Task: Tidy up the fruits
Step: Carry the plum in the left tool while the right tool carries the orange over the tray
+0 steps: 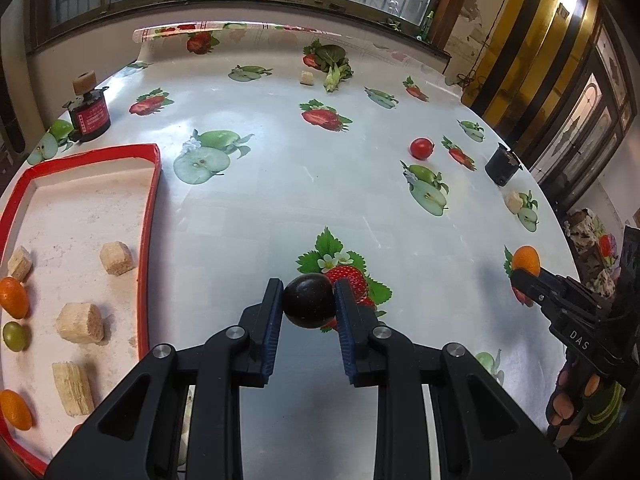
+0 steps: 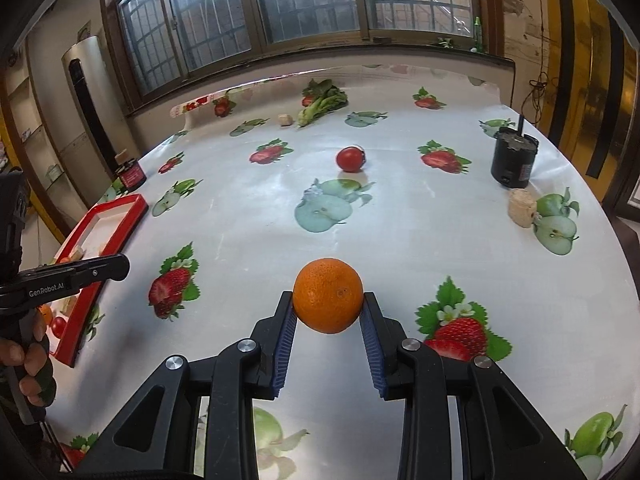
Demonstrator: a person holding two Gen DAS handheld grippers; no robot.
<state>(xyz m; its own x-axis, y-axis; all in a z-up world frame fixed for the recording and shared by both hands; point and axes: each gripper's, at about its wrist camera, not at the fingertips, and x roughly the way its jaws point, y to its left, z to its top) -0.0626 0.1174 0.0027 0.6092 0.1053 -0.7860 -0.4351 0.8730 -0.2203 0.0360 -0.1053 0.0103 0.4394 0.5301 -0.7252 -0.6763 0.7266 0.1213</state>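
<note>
My left gripper (image 1: 308, 298) is shut on a dark purple plum (image 1: 308, 301), held above the fruit-print tablecloth. My right gripper (image 2: 329, 307) is shut on an orange (image 2: 328, 295), also off the table; in the left wrist view that orange (image 1: 526, 260) shows at the far right at the tip of the right gripper. A red tomato (image 1: 421, 148) (image 2: 351, 159) lies loose in the middle of the table. The red-rimmed tray (image 1: 154, 184) (image 2: 120, 210) at the left holds small orange fruits (image 1: 14, 297), a green grape (image 1: 15, 335) and several tan blocks (image 1: 80, 322).
A leafy green vegetable (image 1: 334, 62) (image 2: 322, 100) and a tan block (image 1: 307, 77) lie at the far edge. A black cylinder (image 1: 501, 167) (image 2: 514, 158) and another tan block (image 2: 522, 208) stand at the right edge. A red-labelled black jar (image 1: 89, 114) stands beyond the tray.
</note>
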